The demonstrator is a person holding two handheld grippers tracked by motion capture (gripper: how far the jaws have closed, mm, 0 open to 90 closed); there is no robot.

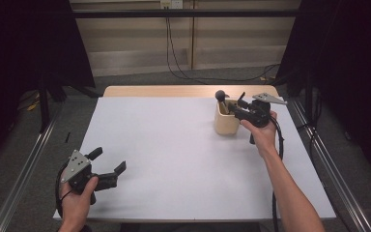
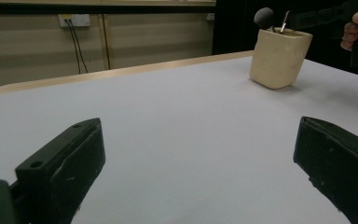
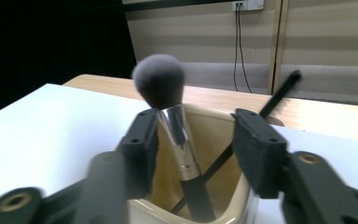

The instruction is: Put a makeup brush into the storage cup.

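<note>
**A:** So, your right gripper [image 3: 193, 140] is parted over the cream cup [image 3: 223, 205], and the makeup brush [image 3: 172, 126] stands between its jaws. It looks like you mean to take hold of that brush, though I'm only judging from the pose.

**B:** Are the jaws on it?

**A:** Not closed. The near jaw seems to lie against the silver ferrule or just beside it; I cannot tell which. The other jaw stands clear, with a gap, so nothing is held. If you close, aim for the ferrule or the dark handle below it, not the soft head, which would squash and slip. Mind the thin black stick [image 3: 279, 93] leaning across the cup behind the brush; keep the far jaw from catching it. Then lift straight up so the cup doesn't tip.

**B:** And where does the cup sit?

**A:** Far right of the white table [image 1: 174, 145], near the back edge.

**B:** My other hand?

**A:** Your left gripper [image 1: 110, 162] rests well apart at the near left, jaws wide, holding nothing.
</note>
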